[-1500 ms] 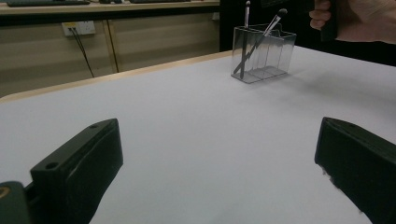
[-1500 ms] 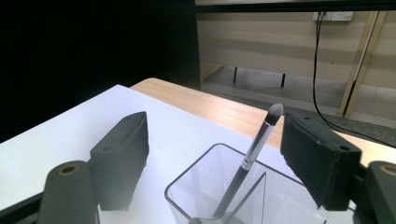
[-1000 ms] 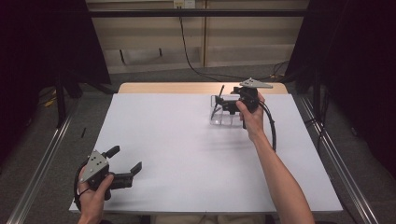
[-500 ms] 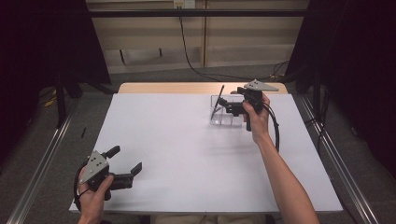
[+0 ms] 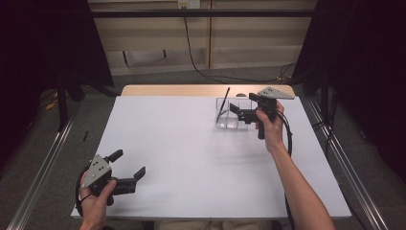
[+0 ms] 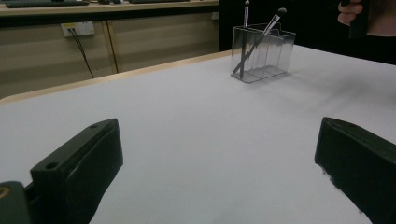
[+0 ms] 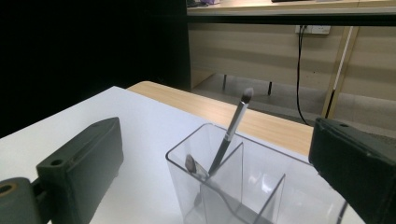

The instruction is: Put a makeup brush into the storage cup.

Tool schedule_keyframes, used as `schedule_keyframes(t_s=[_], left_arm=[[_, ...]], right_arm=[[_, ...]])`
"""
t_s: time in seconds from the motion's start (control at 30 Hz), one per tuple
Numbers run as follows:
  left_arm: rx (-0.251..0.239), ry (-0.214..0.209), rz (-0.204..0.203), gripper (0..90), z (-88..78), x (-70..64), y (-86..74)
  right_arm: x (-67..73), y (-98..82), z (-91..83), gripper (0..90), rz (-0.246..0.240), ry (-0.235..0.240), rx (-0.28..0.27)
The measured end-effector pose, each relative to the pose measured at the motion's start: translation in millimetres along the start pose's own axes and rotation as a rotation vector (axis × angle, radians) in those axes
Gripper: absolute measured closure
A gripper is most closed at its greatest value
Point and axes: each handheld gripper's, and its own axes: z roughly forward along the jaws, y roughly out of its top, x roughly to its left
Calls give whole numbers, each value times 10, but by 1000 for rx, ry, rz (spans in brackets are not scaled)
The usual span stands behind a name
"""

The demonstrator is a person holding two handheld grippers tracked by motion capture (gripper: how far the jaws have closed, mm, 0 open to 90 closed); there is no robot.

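**Clear brush holder at far right of table, both tools unloaded**

The holder [image 5: 227, 115] is a transparent, hard-walled rectangular box split by inner partitions, standing on the matte white table [image 5: 191, 158] near its far edge. Two slim dark-handled brushes lean in it: a tall brush [image 7: 231, 133] tilted with its soft tip up, and a shorter one [image 7: 196, 169] lying lower. The right gripper [image 5: 239, 111], matte black, hovers just beside the holder, jaws apart, empty. The left gripper [image 5: 128, 165] rests at the near left corner, jaws spread wide
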Motion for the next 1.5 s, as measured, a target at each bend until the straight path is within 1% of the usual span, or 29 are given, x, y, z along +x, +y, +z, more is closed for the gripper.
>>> schedule_keyframes(t_s=[0.1,0.27,0.37,0.47,0.57,0.6,0.77,0.9,0.97,1.0,1.03,1.13,1.23,1.27,1.37,1.5], left_arm=[[-2,2,-3,9,-4,1,-2],[-5,8,-4,10,-16,8,-1],[-6,7,-3,9,-16,9,-1],[-5,8,-2,10,-15,9,1],[-8,8,-3,9,-20,9,4],[-8,7,-2,10,-23,12,4],[-8,10,-4,10,-28,18,3],[-9,12,-2,10,-28,21,4],[-8,12,-7,9,-25,18,3],[-9,11,-13,10,-25,17,3],[-10,10,-16,9,-25,19,4],[-9,15,-13,10,-26,21,3],[-9,15,-12,9,-24,21,2],[-9,16,-12,10,-26,21,1],[-7,18,-13,10,-26,19,-2],[-9,19,-8,10,-36,24,1]], right_arm=[[-17,-42,-40,26,4,-3,1],[-7,-71,-127,27,-8,-6,9],[-3,-75,-204,26,-15,-9,10],[-33,-82,-284,24,4,-13,-5],[-56,-90,-349,25,-2,-29,-6],[-57,-94,-368,24,3,-27,-5],[-44,-105,-499,23,-11,-39,-9],[-61,-120,-621,20,-16,-48,-6],[-76,-135,-681,20,-16,-52,-7],[-78,-151,-707,20,-19,-61,-11],[-80,-165,-733,19,-18,-65,-9],[-83,-211,-810,0,-6,-60,-1],[-71,-239,-888,0,-6,-75,-16],[-66,-247,-908,0,-12,-80,-11],[-59,-267,-966,0,-3,-81,-7],[-55,-282,-1051,0,14,-80,-25]])
